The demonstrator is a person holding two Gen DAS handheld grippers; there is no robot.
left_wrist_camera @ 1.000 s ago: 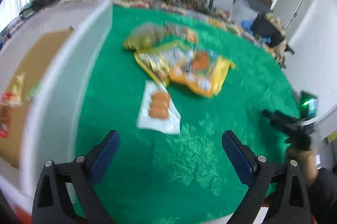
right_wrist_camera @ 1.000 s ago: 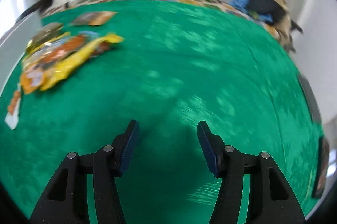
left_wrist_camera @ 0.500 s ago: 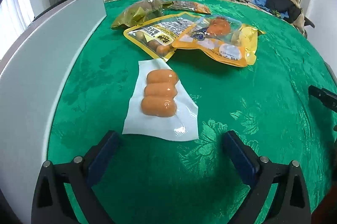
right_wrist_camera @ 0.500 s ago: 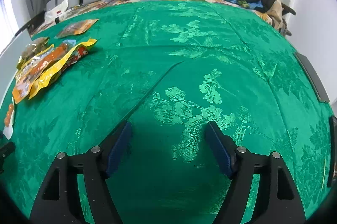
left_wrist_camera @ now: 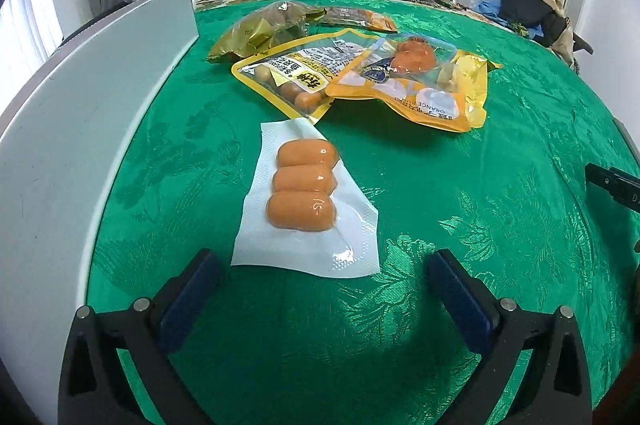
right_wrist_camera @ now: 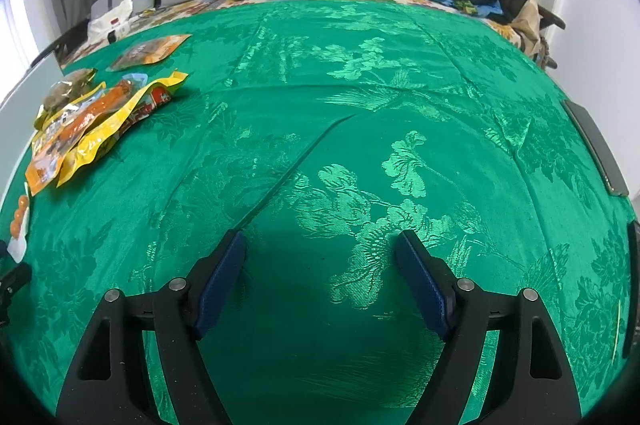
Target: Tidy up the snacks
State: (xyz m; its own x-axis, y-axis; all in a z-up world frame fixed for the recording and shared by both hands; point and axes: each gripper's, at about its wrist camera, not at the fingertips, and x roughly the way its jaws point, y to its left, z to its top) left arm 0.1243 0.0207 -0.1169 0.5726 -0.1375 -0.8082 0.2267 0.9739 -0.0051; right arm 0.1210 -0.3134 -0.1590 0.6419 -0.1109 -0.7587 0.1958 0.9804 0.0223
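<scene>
Left wrist view, nearest first: the left gripper (left_wrist_camera: pixel 320 281) hangs just above the green brocade-covered counter (left_wrist_camera: pixel 440 185) with its jaws spread wide and empty. Just beyond them lies the clear vacuum pack of three orange sausages on a white backing (left_wrist_camera: pixel 305 201), flat and near the counter's left edge, its near end lined up roughly between the blue pads (left_wrist_camera: pixel 188 301). That alignment reads as a set-up for taking this pack first, since it is the closest snack and lies apart from the others.

Farther on, a yellow pouch of small sausages (left_wrist_camera: pixel 292 77) and an orange-yellow pouch with a clear window (left_wrist_camera: pixel 416 81) overlap in a loose pile, with a gold-green foil bag (left_wrist_camera: pixel 260 29) and a flat brown packet (left_wrist_camera: pixel 356 19) behind them toward the far edge. A pale grey panel (left_wrist_camera: pixel 80 129) stands along the left edge; I cannot tell what it belongs to.

Right wrist view: the right gripper (right_wrist_camera: pixel 320 281) is also wide open and holding nothing, over bare cloth well apart from the snacks, which sit far to its left. It looks parked out of the way, leaving the left gripper free to work.
</scene>
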